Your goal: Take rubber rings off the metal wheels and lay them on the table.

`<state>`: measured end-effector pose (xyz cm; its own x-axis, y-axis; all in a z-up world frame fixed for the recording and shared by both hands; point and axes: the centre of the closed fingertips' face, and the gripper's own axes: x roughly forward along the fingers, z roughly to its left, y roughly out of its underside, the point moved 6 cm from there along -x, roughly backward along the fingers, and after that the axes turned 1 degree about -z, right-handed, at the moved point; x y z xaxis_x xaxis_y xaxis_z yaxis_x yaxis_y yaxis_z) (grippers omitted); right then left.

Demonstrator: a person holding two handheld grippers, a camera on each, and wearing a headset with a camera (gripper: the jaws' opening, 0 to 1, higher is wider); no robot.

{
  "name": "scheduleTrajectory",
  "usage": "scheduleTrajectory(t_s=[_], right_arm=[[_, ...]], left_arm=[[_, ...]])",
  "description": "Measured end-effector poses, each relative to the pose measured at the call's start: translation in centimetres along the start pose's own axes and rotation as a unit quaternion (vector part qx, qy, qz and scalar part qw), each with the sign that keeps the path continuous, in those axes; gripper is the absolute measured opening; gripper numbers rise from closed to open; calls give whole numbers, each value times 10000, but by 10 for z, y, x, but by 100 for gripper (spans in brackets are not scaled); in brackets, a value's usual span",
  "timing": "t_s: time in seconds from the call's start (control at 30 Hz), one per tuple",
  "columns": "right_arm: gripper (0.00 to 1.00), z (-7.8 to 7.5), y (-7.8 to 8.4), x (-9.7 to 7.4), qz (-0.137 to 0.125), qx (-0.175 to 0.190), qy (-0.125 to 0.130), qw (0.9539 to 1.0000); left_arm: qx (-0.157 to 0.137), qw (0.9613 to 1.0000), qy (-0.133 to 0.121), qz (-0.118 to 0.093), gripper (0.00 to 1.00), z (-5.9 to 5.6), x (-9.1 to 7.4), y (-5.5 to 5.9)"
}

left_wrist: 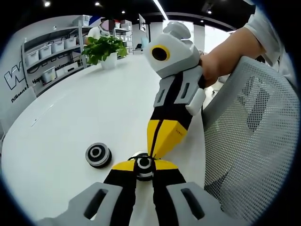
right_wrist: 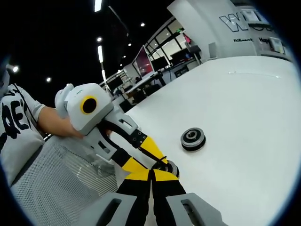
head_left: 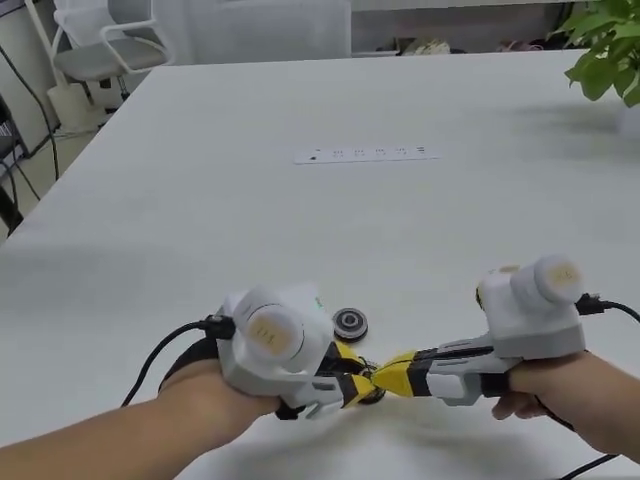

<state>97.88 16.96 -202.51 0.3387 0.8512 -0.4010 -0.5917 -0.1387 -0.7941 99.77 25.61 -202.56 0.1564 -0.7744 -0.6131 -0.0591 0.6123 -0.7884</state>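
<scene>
A small metal wheel (left_wrist: 144,169) with a black rubber ring is clamped between the yellow tips of my left gripper (left_wrist: 144,163), just above the table near its front edge. My right gripper (left_wrist: 154,151) comes in from the opposite side, its tips shut together and pinching at that wheel's rim. In the head view the left gripper (head_left: 364,386) and right gripper (head_left: 379,378) meet tip to tip. In the right gripper view my own right gripper (right_wrist: 151,173) touches the held wheel (right_wrist: 171,168). A second wheel (head_left: 350,322) lies flat on the table just beyond.
A white power strip (head_left: 366,154) lies mid-table. A potted plant (head_left: 605,45) stands at the far right corner. A grey mesh chair back (left_wrist: 254,141) is close behind the grippers. The white table (head_left: 200,220) spreads wide to the left and ahead.
</scene>
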Motion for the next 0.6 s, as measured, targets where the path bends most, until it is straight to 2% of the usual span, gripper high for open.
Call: scheduleTrajectory(t_s=[0.07,0.37,0.6], right_arm=[[0,1,1,-1,16,217,-37,9998],[0,-9,1,-6,-46,201,233,9995],[0,-11,1,-7,-30,181,301,9994]], left_arm=[[-13,10000,0,-13,7,0,0,0],[2,10000,-7,-25,7,0,1,0],[10,10000,-13,-38,8,1,1,-1]])
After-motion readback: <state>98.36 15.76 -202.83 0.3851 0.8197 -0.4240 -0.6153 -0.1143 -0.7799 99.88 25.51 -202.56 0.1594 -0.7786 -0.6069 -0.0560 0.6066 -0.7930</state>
